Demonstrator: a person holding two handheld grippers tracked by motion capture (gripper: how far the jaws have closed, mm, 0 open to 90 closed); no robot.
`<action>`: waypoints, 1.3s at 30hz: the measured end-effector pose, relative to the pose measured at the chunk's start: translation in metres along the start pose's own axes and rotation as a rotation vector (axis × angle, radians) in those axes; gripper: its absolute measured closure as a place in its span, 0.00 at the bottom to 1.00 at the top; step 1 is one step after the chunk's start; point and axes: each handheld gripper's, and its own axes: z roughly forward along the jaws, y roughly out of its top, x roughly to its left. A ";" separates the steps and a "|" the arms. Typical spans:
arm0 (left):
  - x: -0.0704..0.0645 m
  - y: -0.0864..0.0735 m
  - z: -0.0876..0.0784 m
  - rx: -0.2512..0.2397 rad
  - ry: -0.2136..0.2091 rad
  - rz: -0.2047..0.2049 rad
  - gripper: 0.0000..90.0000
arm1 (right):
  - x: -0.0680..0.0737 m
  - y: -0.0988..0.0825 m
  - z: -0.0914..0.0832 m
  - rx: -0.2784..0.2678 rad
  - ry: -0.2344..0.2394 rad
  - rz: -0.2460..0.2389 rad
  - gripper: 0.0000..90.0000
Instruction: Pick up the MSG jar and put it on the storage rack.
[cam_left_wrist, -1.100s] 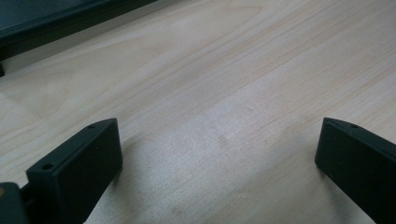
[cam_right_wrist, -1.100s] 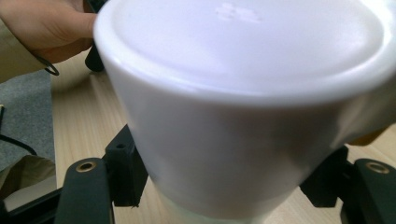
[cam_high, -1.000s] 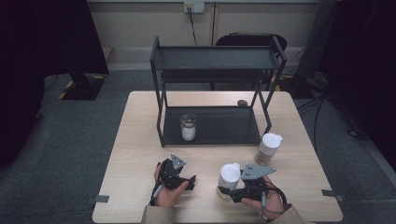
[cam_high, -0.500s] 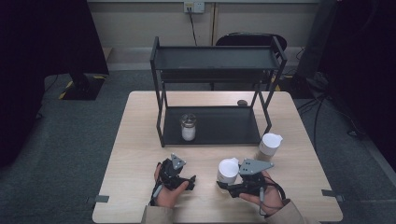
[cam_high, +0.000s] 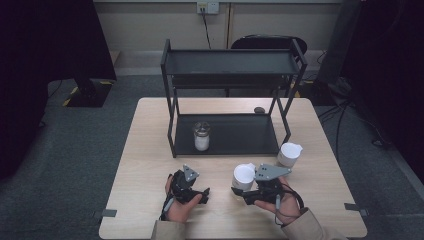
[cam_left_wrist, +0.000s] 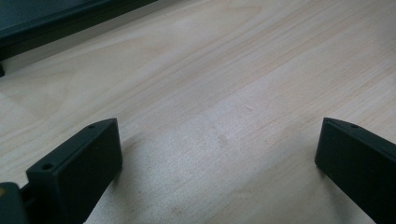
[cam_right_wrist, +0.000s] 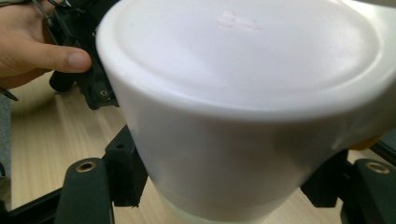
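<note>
Cup (cam_high: 243, 176), white and upside down, sits clamped between the jaws of the right hand-held gripper (cam_high: 239, 191) near the front of the table (cam_high: 145, 150). Faint raised marks on its base are unreadable. The left hand-held gripper (cam_high: 200, 192) rests beside it, jaws spread over bare wood.

Black rack (cam_high: 227, 100) blocks table's (cam_high: 145, 160) far half.
</note>
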 end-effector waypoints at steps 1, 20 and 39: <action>0.000 0.000 0.000 0.000 0.000 0.000 0.00 | 0.000 0.000 0.001 0.002 -0.006 -0.002 0.34; 0.000 0.000 0.000 0.000 0.000 0.000 0.00 | -0.008 0.007 0.006 -0.015 -0.069 0.019 0.34; 0.000 0.000 0.000 0.000 0.000 0.000 0.00 | -0.013 0.026 0.018 -0.016 -0.103 0.031 0.34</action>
